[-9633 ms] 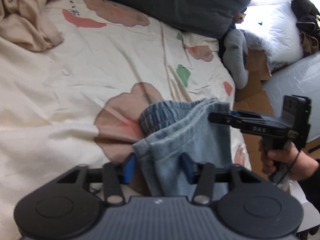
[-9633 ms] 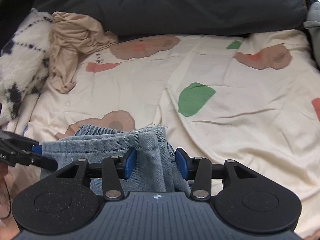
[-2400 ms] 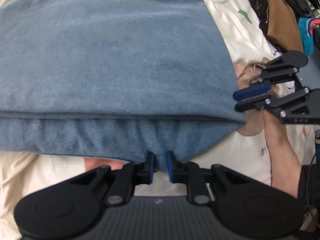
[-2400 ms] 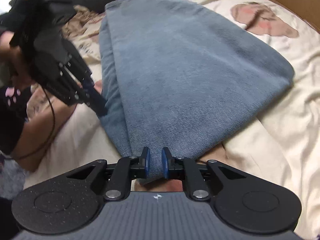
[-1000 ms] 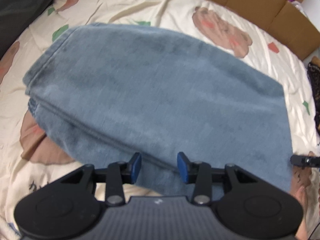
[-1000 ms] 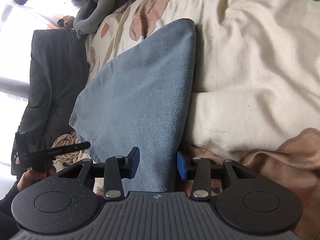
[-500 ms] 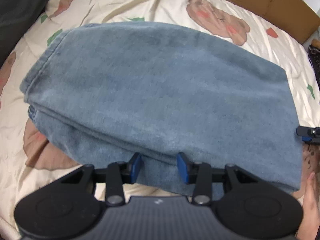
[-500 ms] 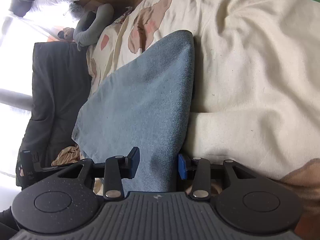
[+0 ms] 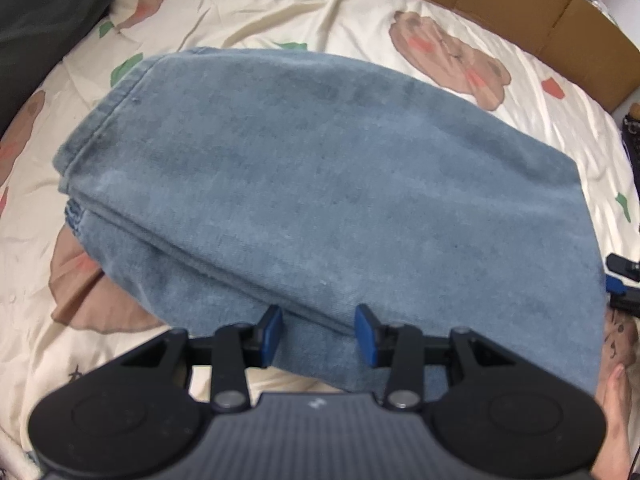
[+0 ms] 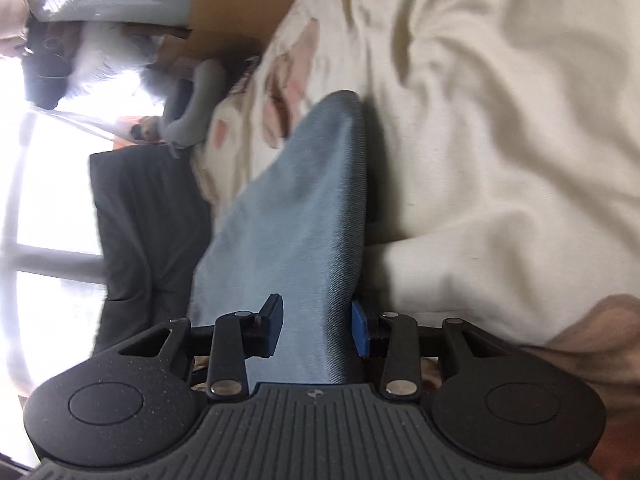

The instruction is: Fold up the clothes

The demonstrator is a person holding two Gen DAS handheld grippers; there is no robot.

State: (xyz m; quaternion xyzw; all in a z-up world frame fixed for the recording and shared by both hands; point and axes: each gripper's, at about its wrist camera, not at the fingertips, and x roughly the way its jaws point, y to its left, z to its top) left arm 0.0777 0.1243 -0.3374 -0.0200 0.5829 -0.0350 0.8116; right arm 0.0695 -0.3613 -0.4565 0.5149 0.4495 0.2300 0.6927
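Note:
Folded blue denim trousers (image 9: 320, 184) lie flat on the patterned cream bedsheet (image 9: 360, 12), with the layered edges toward me and the waistband at the left. My left gripper (image 9: 319, 334) is open, its blue pads standing over the near folded edge. In the right wrist view the camera is rolled sideways; the same trousers (image 10: 296, 232) run between the jaws of my right gripper (image 10: 316, 332), which is open around the fold. The right gripper's tip also shows at the right edge of the left wrist view (image 9: 622, 284).
A brown cardboard wall (image 9: 520, 12) runs along the far side of the bed. A dark grey cushion (image 9: 44, 4) lies at the top left. In the right wrist view a grey soft toy (image 10: 196, 100) and a bright window (image 10: 36, 200) show.
Both grippers have let go of the trousers and stand open. The trousers now lie flat on the bed; the left gripper has drawn back slightly and the right wrist view has tilted and blurred.

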